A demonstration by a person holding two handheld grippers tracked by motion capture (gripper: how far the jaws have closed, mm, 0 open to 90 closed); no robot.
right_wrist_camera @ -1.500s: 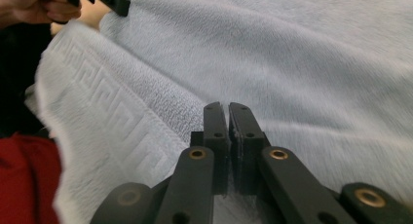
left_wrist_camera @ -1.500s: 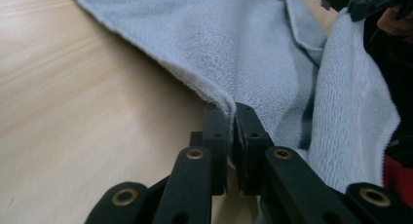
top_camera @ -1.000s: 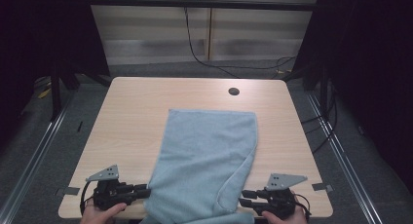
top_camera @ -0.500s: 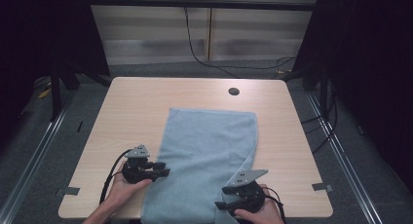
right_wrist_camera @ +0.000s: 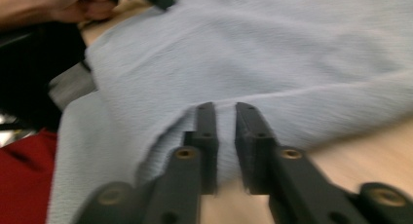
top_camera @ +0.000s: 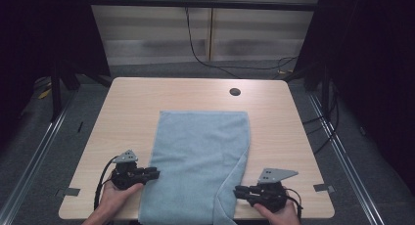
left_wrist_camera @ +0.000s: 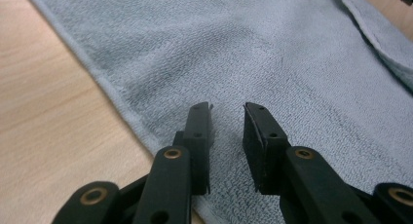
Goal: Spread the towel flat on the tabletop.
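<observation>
High view, towel: a light blue towel (top_camera: 200, 161) lies spread on the wooden table (top_camera: 127, 107), its near end hanging over the table's near edge; its right border is folded inward near the front.
High view, left gripper: the left gripper (top_camera: 155, 173) rests at the towel's left edge, held in the person's left hand (top_camera: 117, 193), jaws pointing toward the cloth.
High view, right gripper: the right gripper (top_camera: 237, 191) lies at the towel's folded right edge, held in the right hand (top_camera: 279, 213); a grey plate tops it.
High view, table hole: a dark round hole (top_camera: 235, 92) sits near the table's far edge, well apart from the towel.
Left gripper view, jaws: the jaws stand parted by a moderate gap over the towel (left_wrist_camera: 272, 53), just inside its hemmed edge; nothing is between them.
Left gripper view, table: bare wood (left_wrist_camera: 44, 117) shows beside the hem.
Right gripper view, jaws: the blurred jaws stand a narrow gap apart at the towel's (right_wrist_camera: 272, 48) raised fold; whether cloth is pinched between them cannot be told.
</observation>
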